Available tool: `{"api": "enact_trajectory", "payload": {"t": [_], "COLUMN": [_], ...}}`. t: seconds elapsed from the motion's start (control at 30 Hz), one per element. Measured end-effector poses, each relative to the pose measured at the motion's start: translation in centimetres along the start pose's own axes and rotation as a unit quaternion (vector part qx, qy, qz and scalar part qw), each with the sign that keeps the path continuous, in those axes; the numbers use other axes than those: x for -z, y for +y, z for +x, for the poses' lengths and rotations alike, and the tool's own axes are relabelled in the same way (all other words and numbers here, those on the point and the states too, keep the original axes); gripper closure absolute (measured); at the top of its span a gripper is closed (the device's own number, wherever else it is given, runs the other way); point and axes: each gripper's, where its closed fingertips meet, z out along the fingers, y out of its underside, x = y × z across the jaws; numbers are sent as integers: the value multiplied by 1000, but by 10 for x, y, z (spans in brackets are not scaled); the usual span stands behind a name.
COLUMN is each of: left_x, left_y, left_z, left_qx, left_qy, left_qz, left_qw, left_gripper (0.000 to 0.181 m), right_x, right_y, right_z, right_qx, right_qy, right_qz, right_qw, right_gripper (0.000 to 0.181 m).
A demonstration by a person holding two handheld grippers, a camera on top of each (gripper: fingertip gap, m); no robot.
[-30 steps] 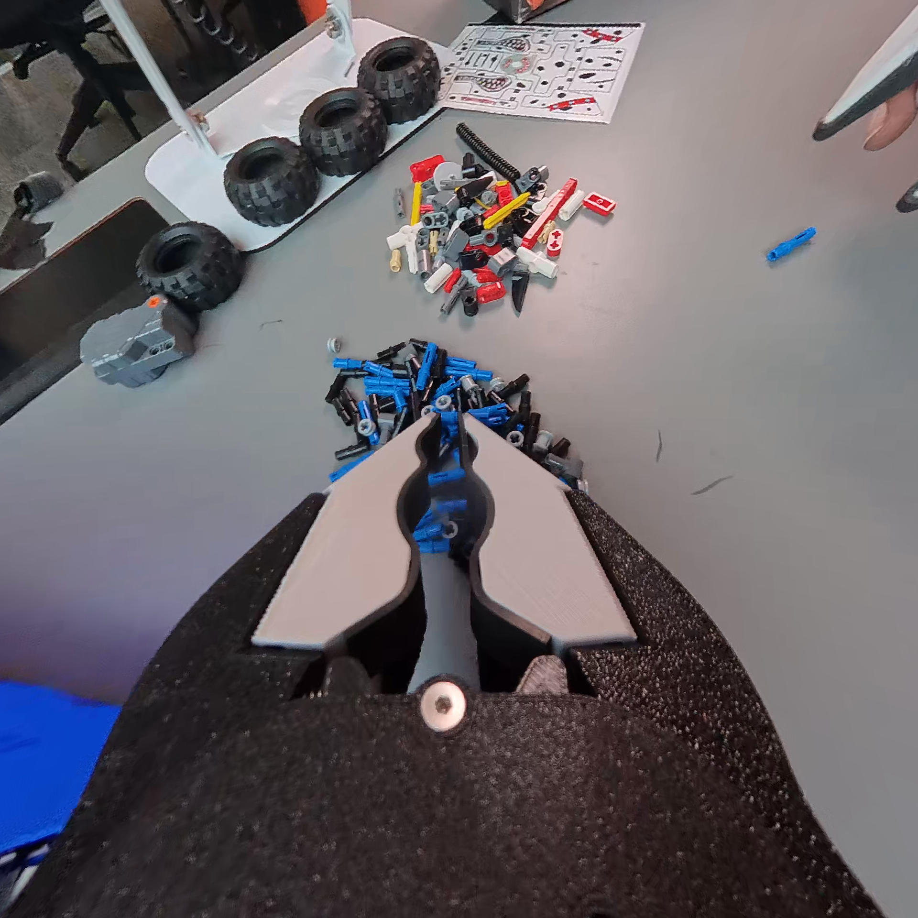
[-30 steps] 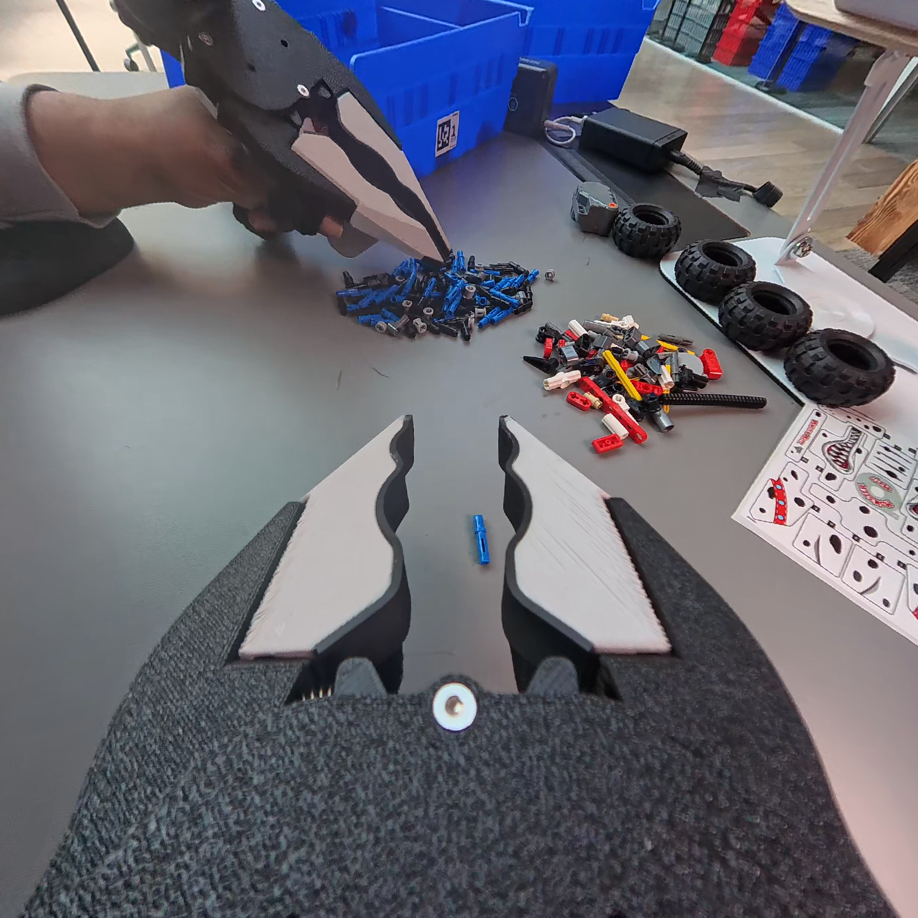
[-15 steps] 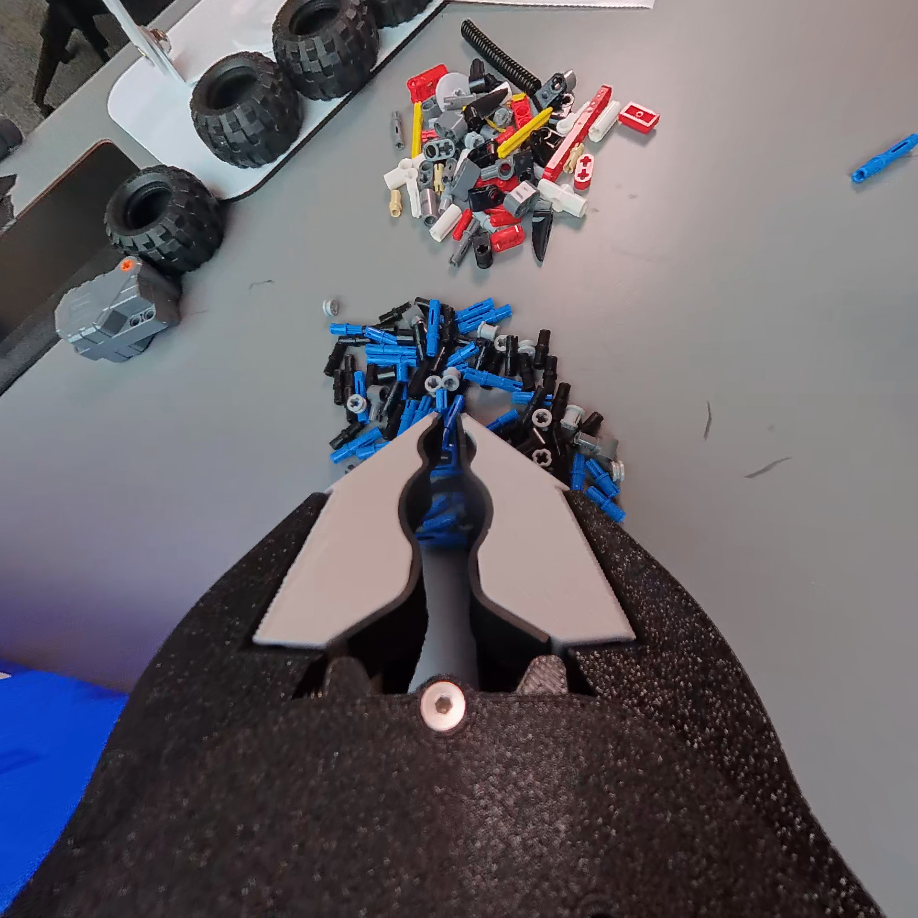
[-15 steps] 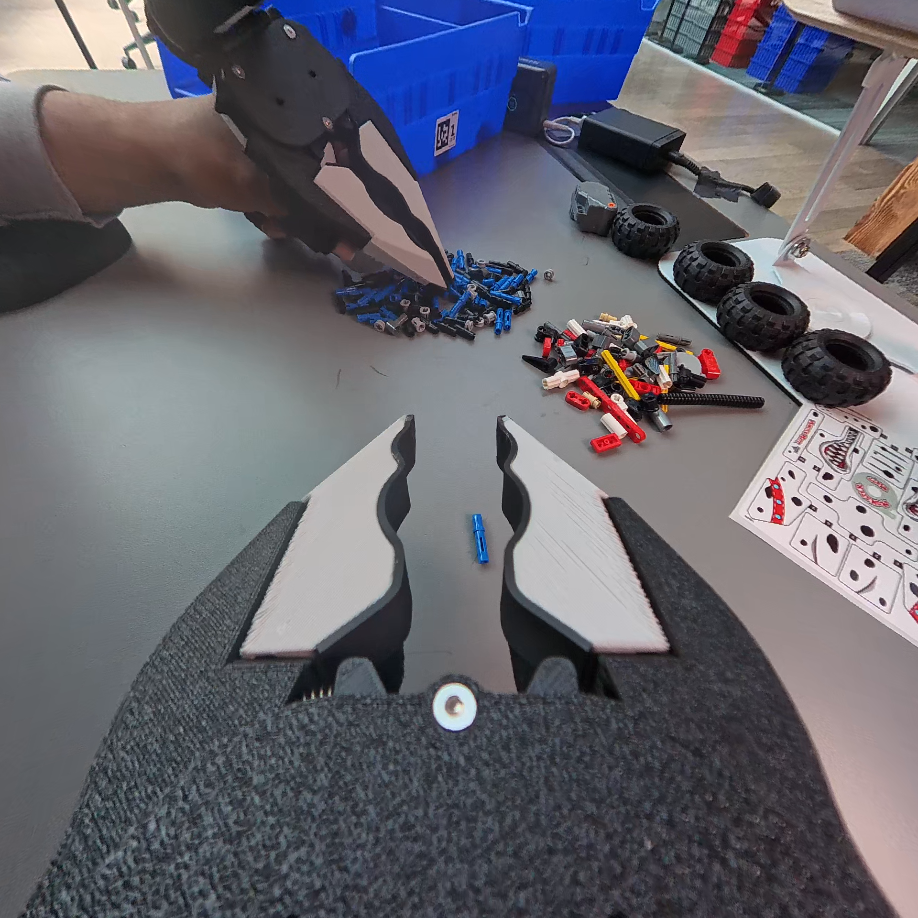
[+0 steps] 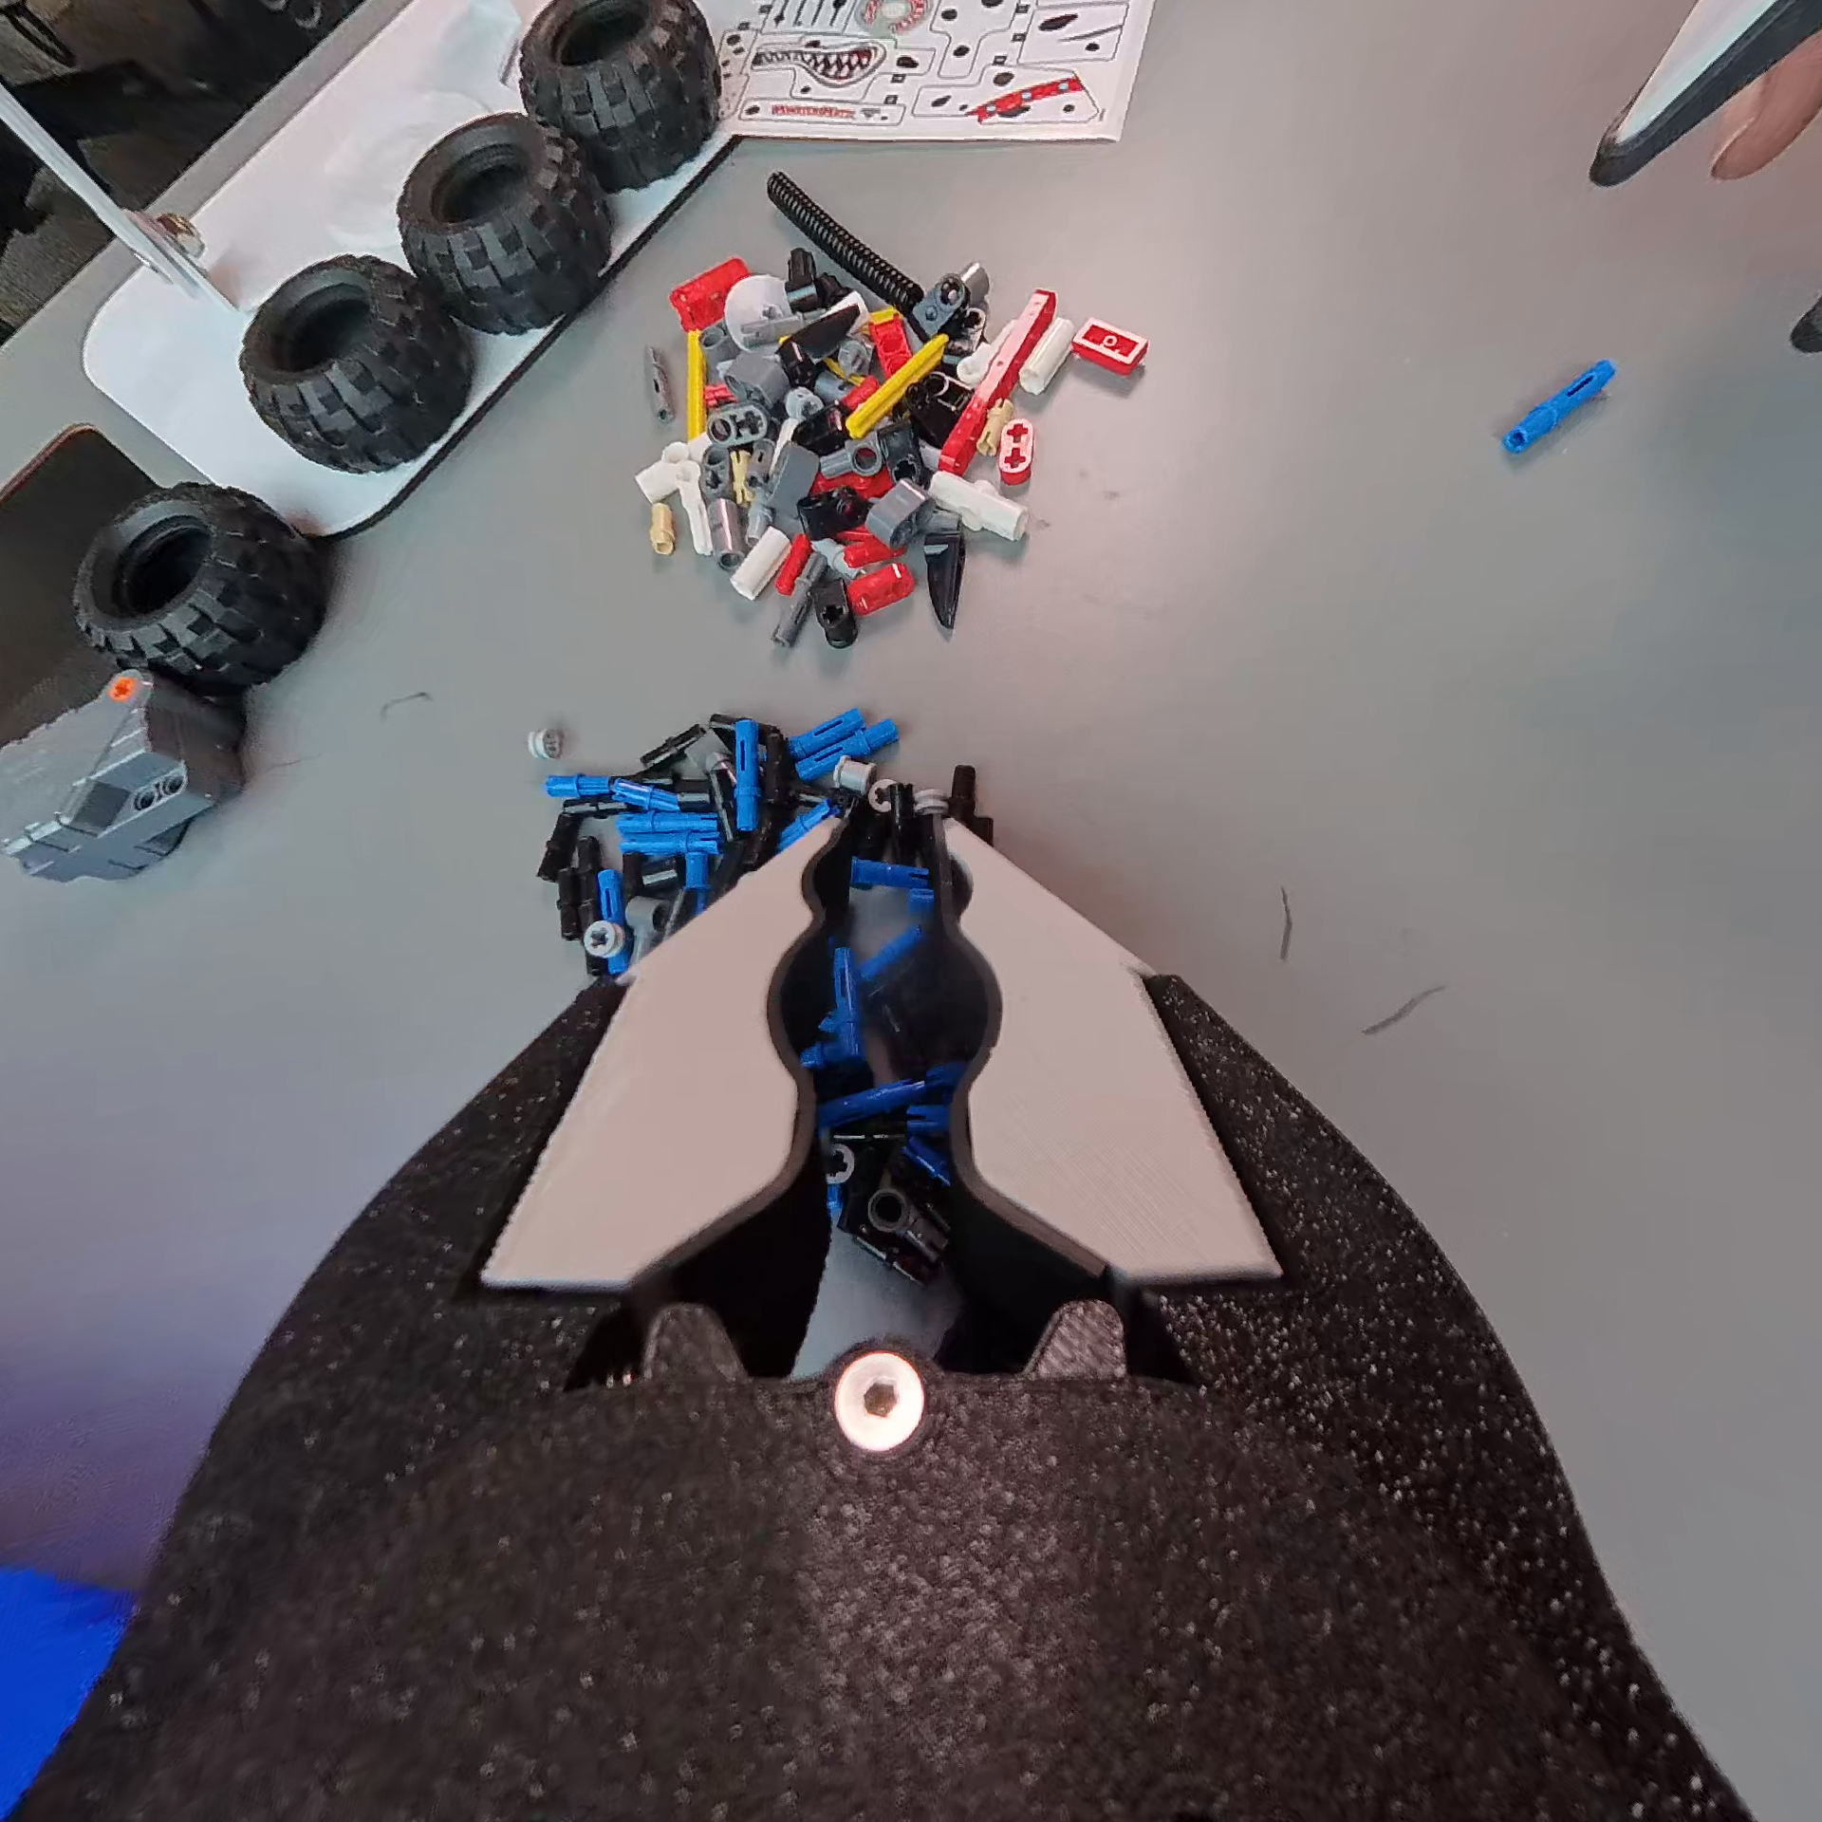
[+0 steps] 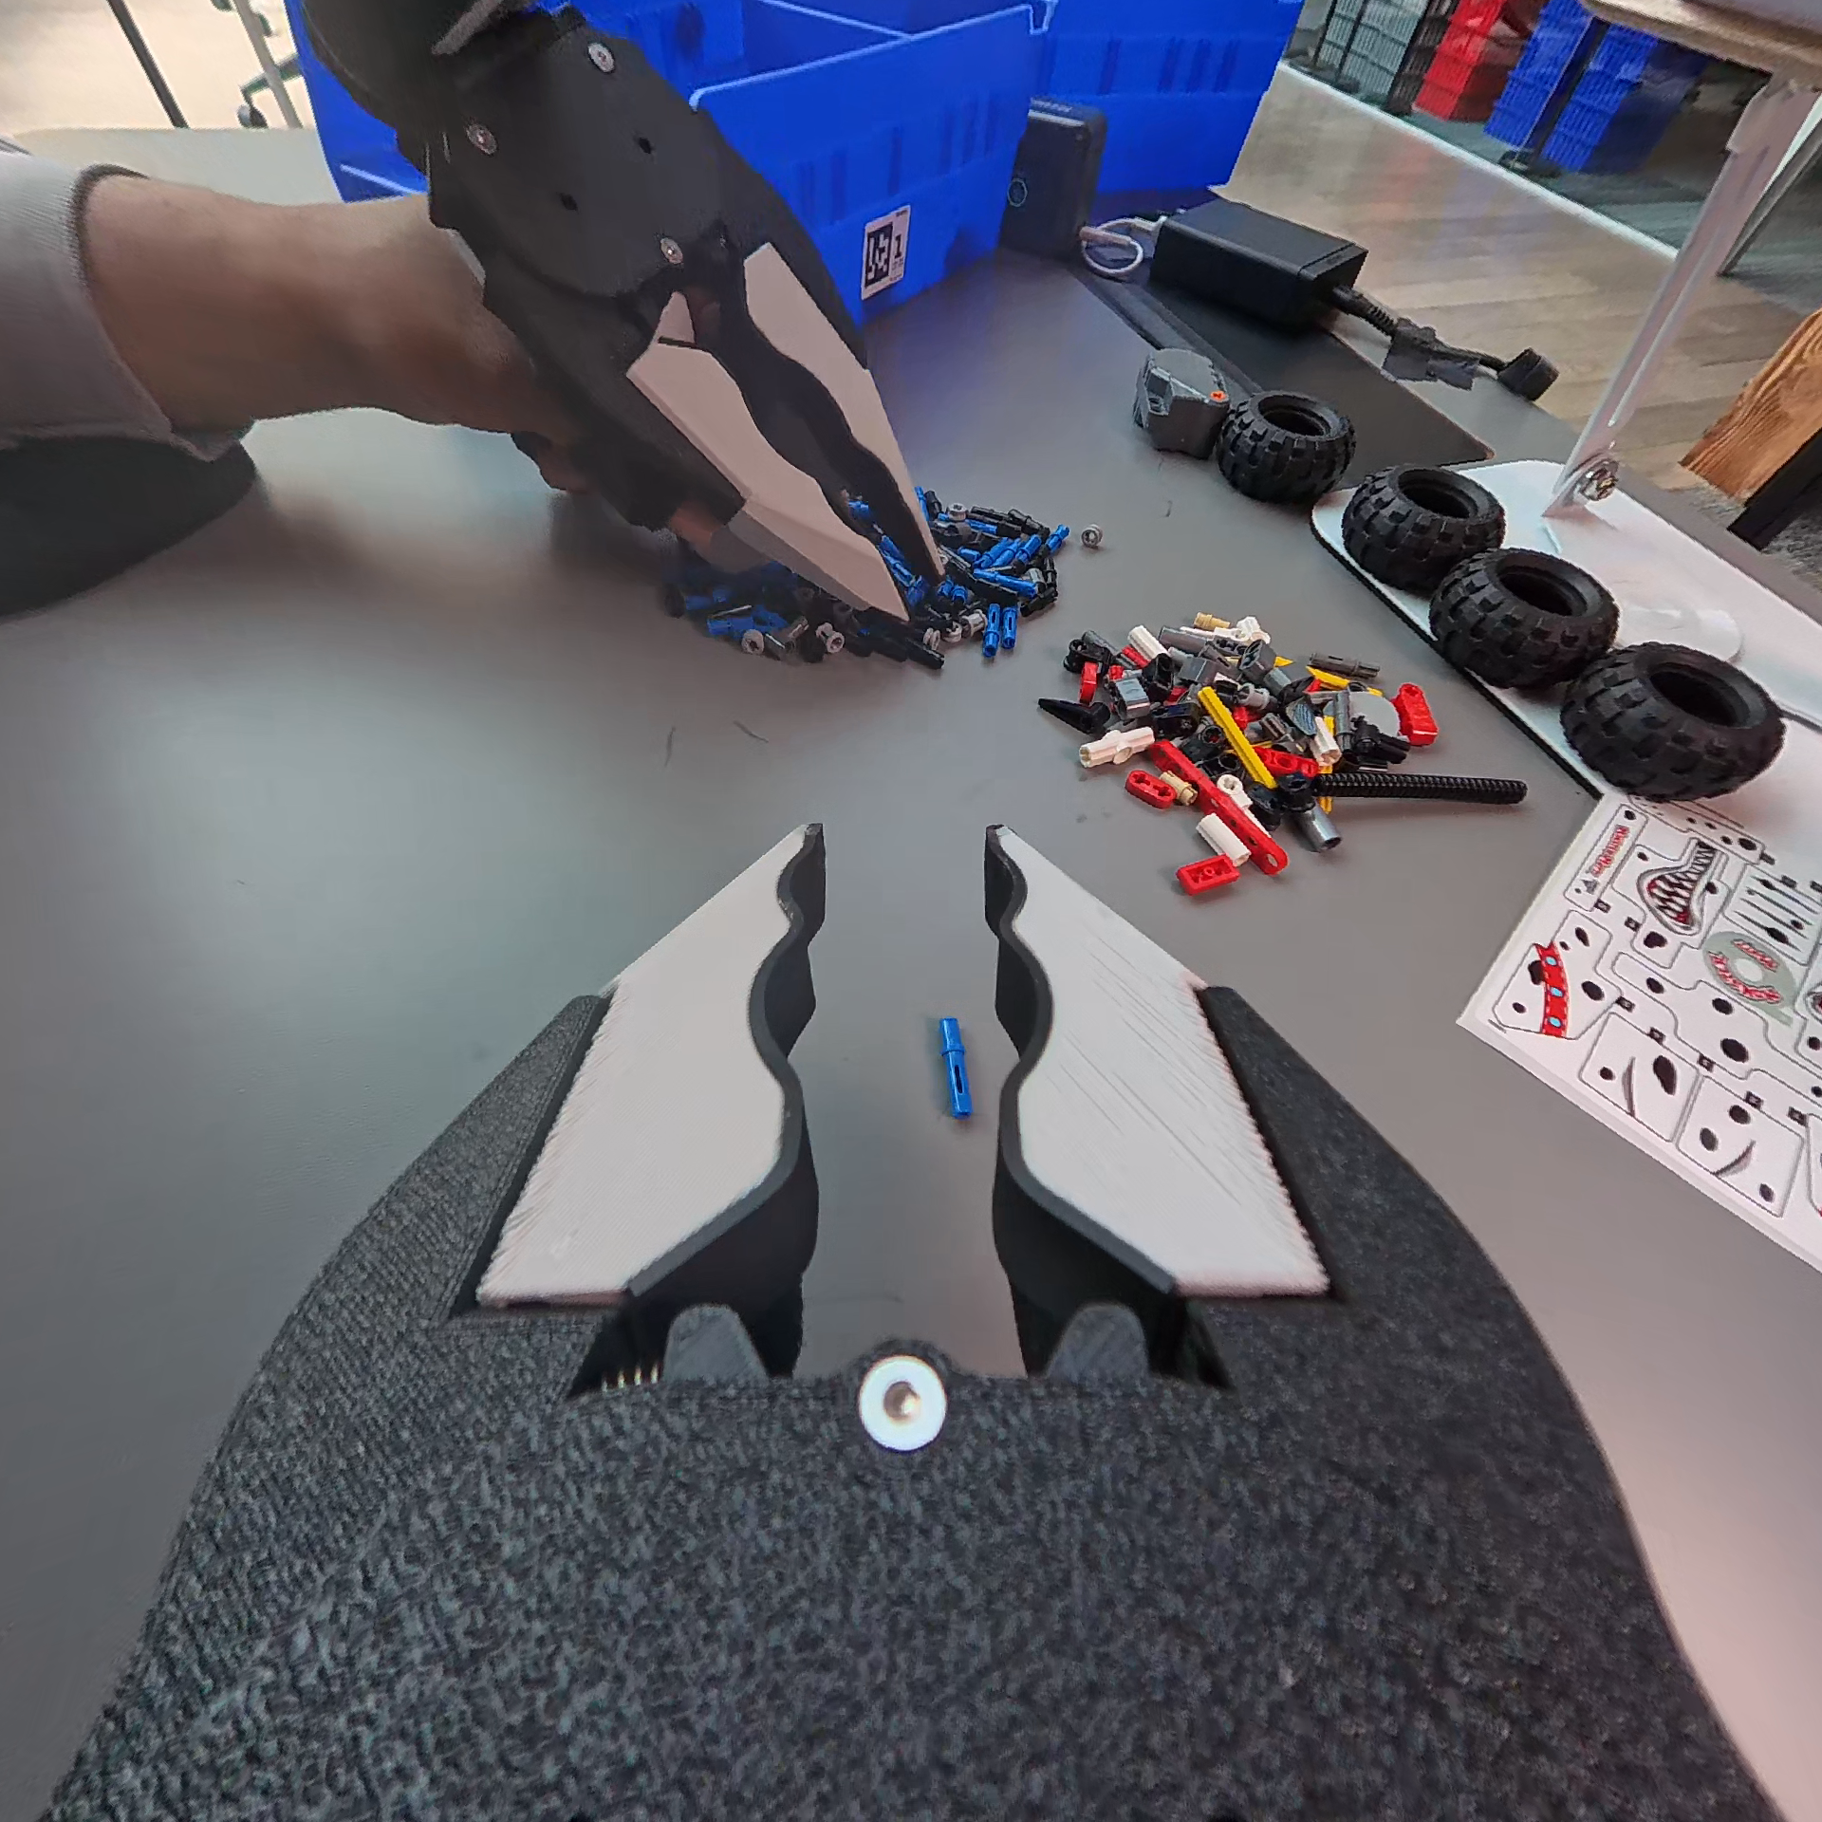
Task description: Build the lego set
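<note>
My left gripper (image 5: 892, 823) points down into a pile of blue and black pins (image 5: 680, 828), its jaws a narrow gap apart with pins showing between them; I cannot tell that it grips any. In the right wrist view it (image 6: 922, 592) stands tilted in that pile (image 6: 996, 582), held by a hand. My right gripper (image 6: 902, 838) is open and empty, hovering over a single blue pin (image 6: 952, 1067) lying between its fingers. That pin (image 5: 1558, 406) also lies apart at the right in the left wrist view. A mixed pile of red, white, grey, yellow and black parts (image 5: 838, 444) (image 6: 1242, 739) lies beyond the pins.
Several black tyres (image 5: 355, 365) (image 6: 1523, 616) sit on and beside a white stand base (image 5: 325, 197). A grey motor block (image 5: 108, 789) (image 6: 1178, 399) lies by one tyre. A sticker sheet (image 6: 1676, 1006) lies at the right. Blue bins (image 6: 887, 128) and a power adapter (image 6: 1252, 256) stand at the back. Tip to tip, the grippers are about 15 centimetres apart.
My left gripper has shifted over the pin pile toward its right side, and its jaws have parted a little from nearly shut. The right gripper and the single blue pin have not moved.
</note>
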Motion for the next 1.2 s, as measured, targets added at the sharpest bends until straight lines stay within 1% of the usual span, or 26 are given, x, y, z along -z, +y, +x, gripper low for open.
{"api": "enact_trajectory", "payload": {"t": [0.17,0.23,0.4,0.57,0.7,0.8,0.9,1.0,1.1,1.2], "left_x": [2,4,9,22,35,37,36,30,27,28], "left_y": [8,11,20,13,12,24,31,37,41,37], "left_z": [-11,-16,-25,-36,-45,-41,-31,-29,-31,-33], "left_qx": [7,15,34,56,91,102,94,78,69,67], "left_qy": [-18,-26,-38,-61,-74,-59,-35,-38,-51,-61], "left_qz": [-12,-18,-27,1,15,0,-7,-26,-36,-27], "left_qw": [1000,999,998,997,993,993,995,996,996,996], "left_gripper": [177,179,177,174,176,176,173,172,175,175], "right_x": [0,0,1,1,2,2,2,1,2,2], "right_y": [1,1,1,2,3,3,3,4,4,4], "right_z": [1,1,2,3,3,4,4,4,4,4], "right_qx": [-3,-1,0,0,0,-1,-1,-1,-2,-2], "right_qy": [1,1,3,4,5,5,5,5,5,5], "right_qz": [0,-2,-2,-3,-4,-4,-5,-6,-4,-4], "right_qw": [1000,1000,1000,1000,1000,1000,1000,1000,1000,1000], "right_gripper": [149,149,149,149,149,149,149,149,149,150]}}
